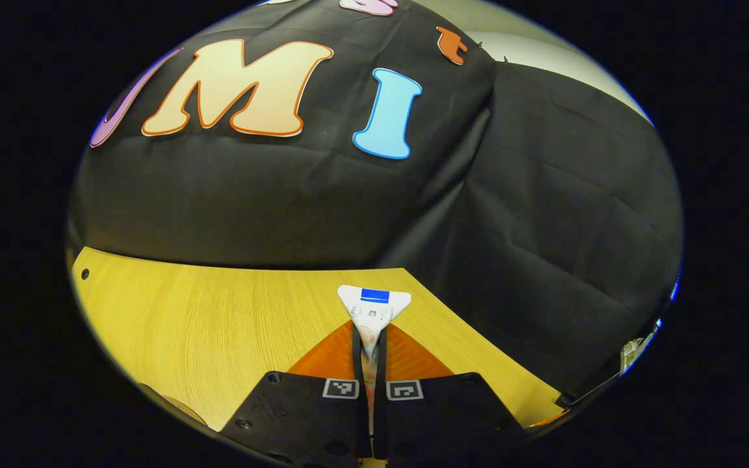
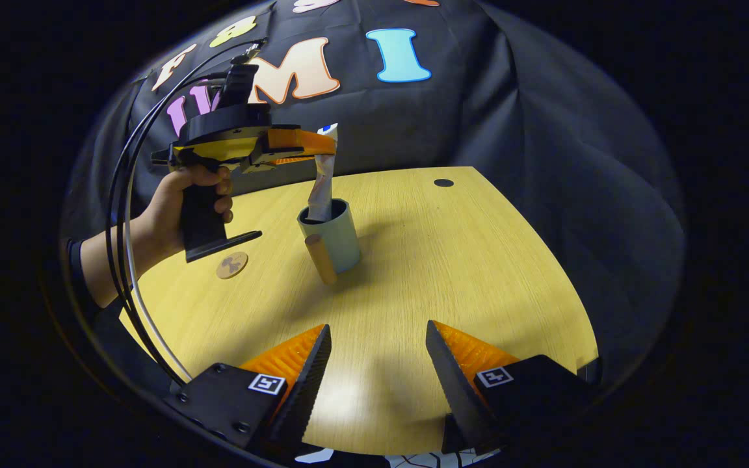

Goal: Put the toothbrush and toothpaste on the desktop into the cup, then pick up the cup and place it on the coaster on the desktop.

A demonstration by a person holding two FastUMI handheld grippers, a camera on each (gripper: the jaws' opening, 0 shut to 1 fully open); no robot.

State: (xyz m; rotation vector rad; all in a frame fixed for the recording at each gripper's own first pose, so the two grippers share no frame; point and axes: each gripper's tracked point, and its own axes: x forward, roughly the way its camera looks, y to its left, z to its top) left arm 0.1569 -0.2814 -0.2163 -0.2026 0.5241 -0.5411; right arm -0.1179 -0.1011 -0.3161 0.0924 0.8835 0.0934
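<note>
So the left claw [image 2: 326, 144] is pinched on the flat crimped end of the toothpaste [image 2: 321, 185], dangling it straight down with the cap end already inside the cup [image 2: 330, 235] — looks like it's about ready to let go. The tube's soft and light, so that crimped end seems the sensible spot to grab (squeeze the belly and it'd just squish). Right claw [image 2: 378, 364] hangs wide apart over the counter [image 2: 465, 260], holding nothing. The cup has a stubby handle and probably tips easily. The coaster [image 2: 232, 265] sits near the cup, below the left hand [image 2: 183, 201].
</note>
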